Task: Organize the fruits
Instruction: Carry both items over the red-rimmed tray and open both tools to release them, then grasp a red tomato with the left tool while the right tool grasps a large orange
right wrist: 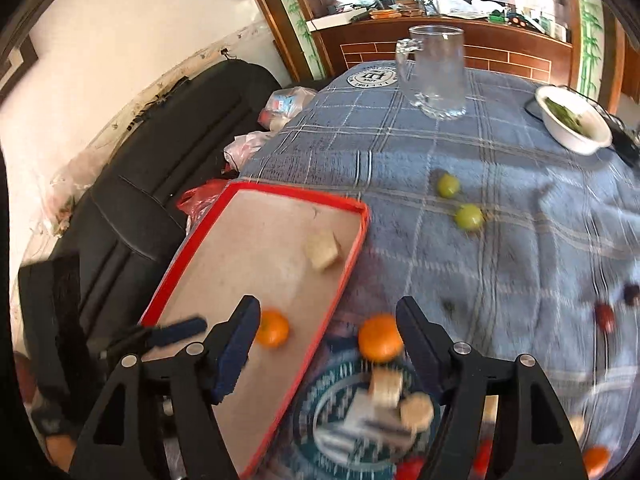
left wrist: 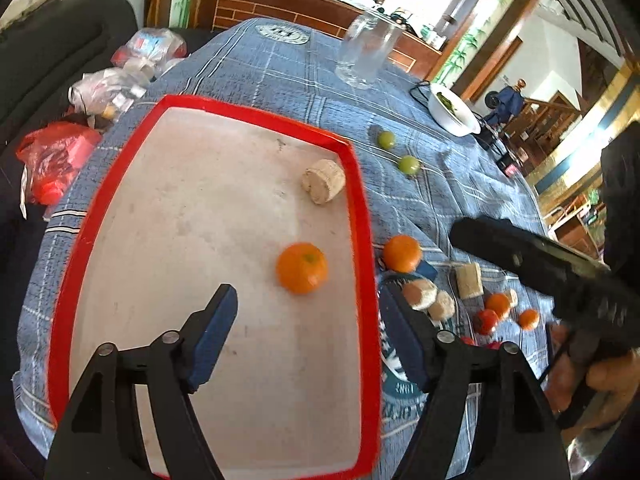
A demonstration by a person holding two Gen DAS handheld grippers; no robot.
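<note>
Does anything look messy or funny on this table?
Yes. Only one orange and one beige chunk lie in the red tray. The other orange and two green fruits sit scattered on the blue cloth.

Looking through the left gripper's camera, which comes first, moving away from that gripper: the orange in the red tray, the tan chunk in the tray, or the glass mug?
From the left gripper:
1. Orange, in the red tray, just ahead of the fingertips.
2. Tan chunk, farther up the tray near its right rim.
3. Glass mug, far across the tablecloth.
</note>
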